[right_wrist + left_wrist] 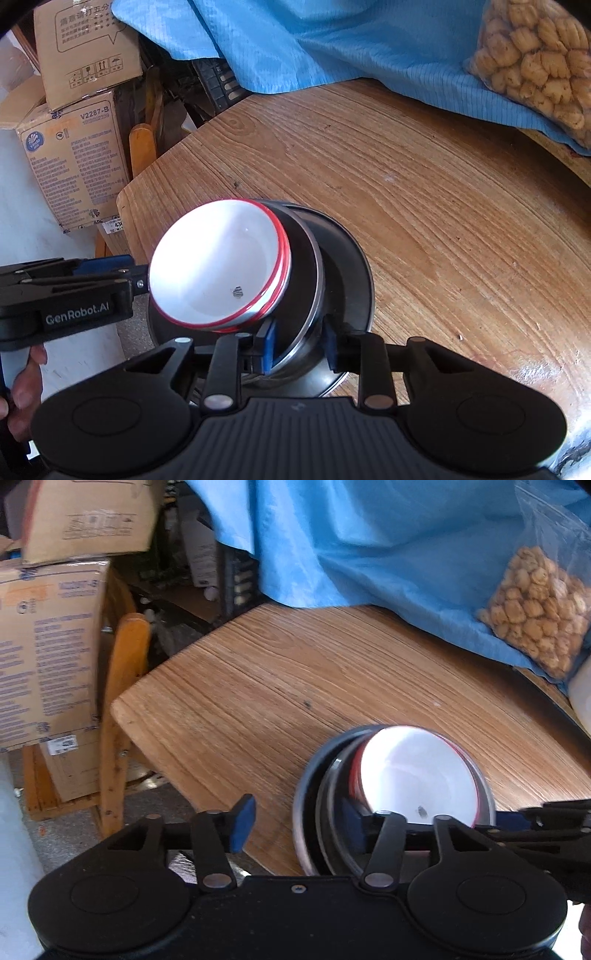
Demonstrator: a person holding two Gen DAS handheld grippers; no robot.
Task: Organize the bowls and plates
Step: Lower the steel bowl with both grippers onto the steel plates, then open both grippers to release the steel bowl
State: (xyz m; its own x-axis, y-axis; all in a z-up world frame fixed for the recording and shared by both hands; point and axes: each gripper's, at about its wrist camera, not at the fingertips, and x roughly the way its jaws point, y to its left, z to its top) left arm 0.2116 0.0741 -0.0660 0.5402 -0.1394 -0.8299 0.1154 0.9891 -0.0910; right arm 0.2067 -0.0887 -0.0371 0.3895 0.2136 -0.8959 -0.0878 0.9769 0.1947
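Nearest the right wrist camera, the right gripper (298, 345) is straddling the rim of a dark metal bowl (301, 266), one blue pad inside the wall and one outside; a gap is showing at the outer pad, so the jaws are standing apart rather than pinching. That dark bowl is sitting in a wider dark plate (351, 254), and a white bowl with a red rim (218, 266) is nesting inside it, tilted toward the left. The whole stack is resting at the near left corner of the wooden table (424, 184), with the plate overhanging the near edge.

The left gripper (299, 823) is reaching in from the left side of the stack. Its jaws are standing well apart: the left pad is hanging clear over the table edge, the right pad is lying inside the stack by the white bowl's wall, and nothing is being squeezed. A hand (22, 395) is showing on its handle.

Farther back, a blue cloth (314, 44) is draping over the table's far edge, and a clear bag of brown snacks (543, 62) is lying on it toward the far right corner. Beyond the left edge, cardboard boxes (74, 140) are stacked beside a wooden chair (122, 709).
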